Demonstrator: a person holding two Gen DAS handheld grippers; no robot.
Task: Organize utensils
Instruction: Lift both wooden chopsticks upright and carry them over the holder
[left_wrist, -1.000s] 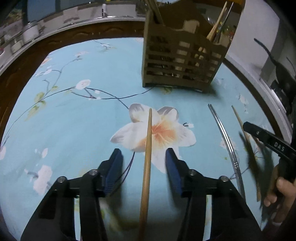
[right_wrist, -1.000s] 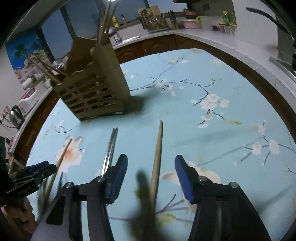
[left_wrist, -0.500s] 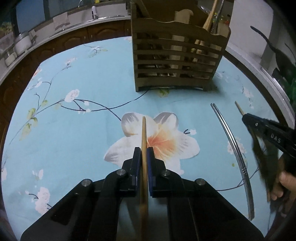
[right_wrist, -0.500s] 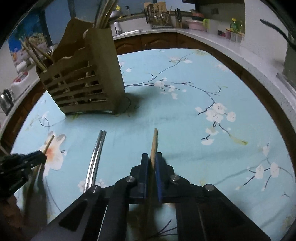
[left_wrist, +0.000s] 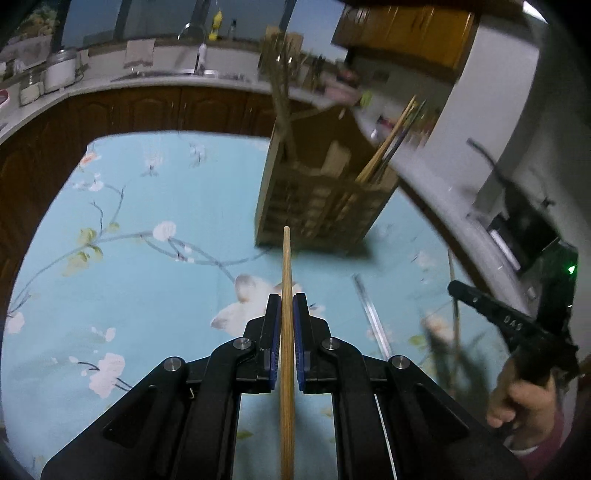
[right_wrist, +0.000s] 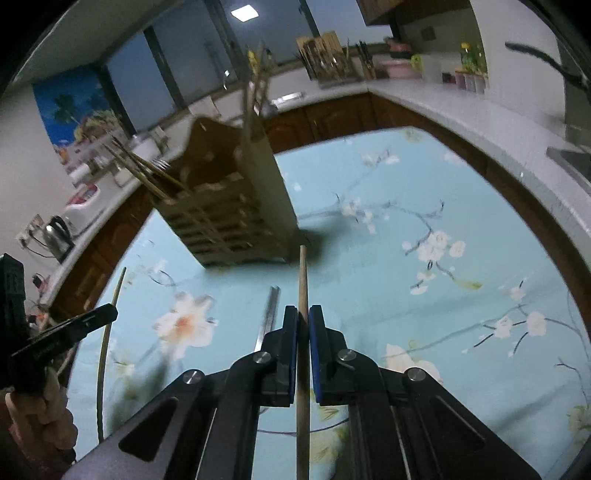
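The left gripper (left_wrist: 283, 306) was pinching a wooden chopstick (left_wrist: 286, 258) that pointed to twelve o'clock, its tip lifted toward the holder. The right gripper (right_wrist: 303, 317) was clamped on a second chopstick (right_wrist: 303, 273) the same way. Between them, at about one o'clock from the left gripper, metal chopsticks (left_wrist: 371, 317) lay flat on the flowered blue tablecloth (left_wrist: 147, 295). Farther off stood the slatted wooden holder (left_wrist: 317, 199), more sticks leaning out of it. Behind ran the kitchen counter (right_wrist: 461, 107).

The slatted holder (left_wrist: 317, 199) is motion-blurred in both views, and each held chopstick (left_wrist: 287, 369) runs off the lower edge.
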